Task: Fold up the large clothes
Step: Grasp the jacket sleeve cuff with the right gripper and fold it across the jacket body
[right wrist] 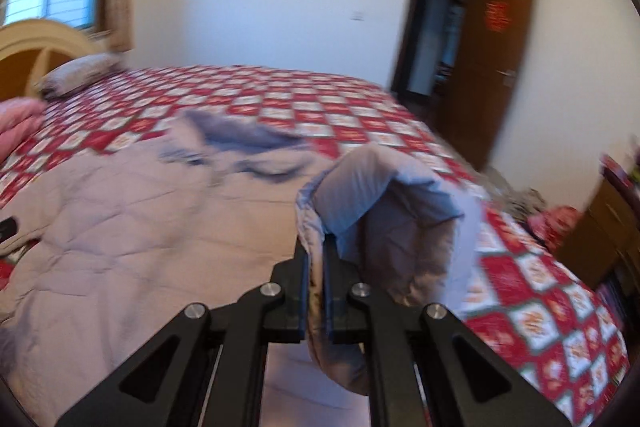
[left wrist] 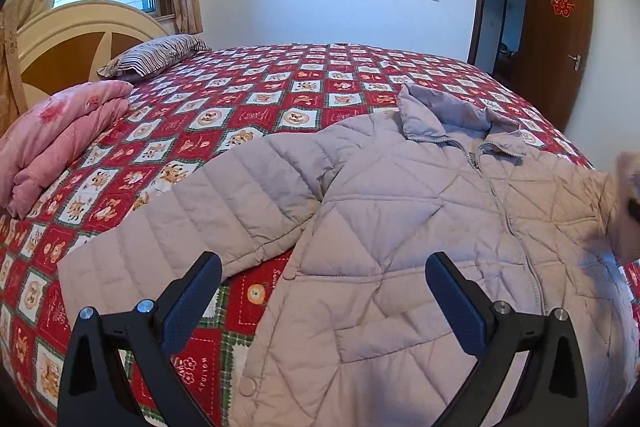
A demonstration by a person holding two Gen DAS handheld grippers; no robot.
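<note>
A pale lilac quilted jacket (left wrist: 400,219) lies front up on the bed, collar toward the far side, zip closed. Its left sleeve (left wrist: 180,227) stretches out to the left over the bedspread. My left gripper (left wrist: 322,291) is open and empty, held just above the jacket's lower left edge. My right gripper (right wrist: 316,259) is shut on the jacket's right sleeve cuff (right wrist: 376,203) and holds it lifted above the jacket body (right wrist: 140,227). The right wrist view is blurred by motion. The lifted sleeve also shows blurred at the right edge of the left wrist view (left wrist: 624,203).
The bed has a red and white checked bedspread (left wrist: 280,99). A folded pink quilt (left wrist: 60,143) and a striped pillow (left wrist: 156,55) lie by the headboard (left wrist: 60,43) at the left. An open brown door (left wrist: 560,39) is at the far right. A wooden cabinet (right wrist: 600,227) stands right of the bed.
</note>
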